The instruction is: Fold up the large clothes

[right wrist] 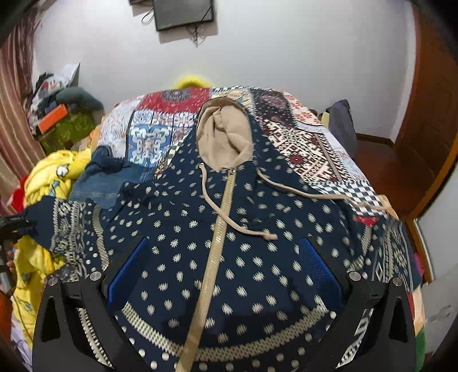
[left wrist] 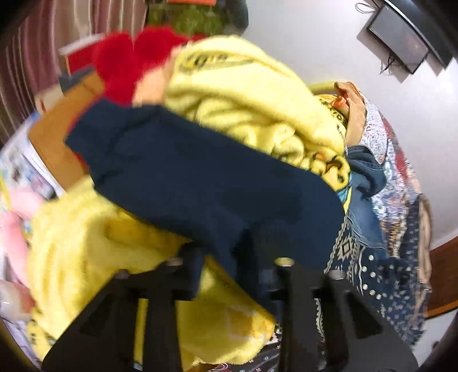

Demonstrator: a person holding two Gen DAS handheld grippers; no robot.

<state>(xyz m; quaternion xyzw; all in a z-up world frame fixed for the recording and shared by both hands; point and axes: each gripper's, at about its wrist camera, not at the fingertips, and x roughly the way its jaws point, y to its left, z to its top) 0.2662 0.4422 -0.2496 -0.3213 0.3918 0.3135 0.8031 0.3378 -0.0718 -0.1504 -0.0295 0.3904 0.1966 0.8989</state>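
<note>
A navy patterned zip hoodie [right wrist: 257,229] with a beige hood [right wrist: 223,137] lies front-up on the patchwork bedspread [right wrist: 315,148]. My right gripper [right wrist: 226,274] hovers open just above its lower front, with blue pads [right wrist: 128,271] wide apart on either side of the beige zip [right wrist: 217,257]. My left gripper [left wrist: 229,251] is shut on the hoodie's navy sleeve [left wrist: 200,177], which stretches away over a yellow fleece pile [left wrist: 243,94]. The same sleeve end shows in the right wrist view [right wrist: 43,220] at the far left, pulled out sideways.
Yellow fleece blankets [right wrist: 48,177] and a denim garment [right wrist: 106,177] are heaped left of the hoodie. Red fluffy items [left wrist: 128,63] and a brown box [left wrist: 54,137] lie beyond. A wooden door [right wrist: 423,128] is at right, and a wall-mounted screen [right wrist: 183,14] is ahead.
</note>
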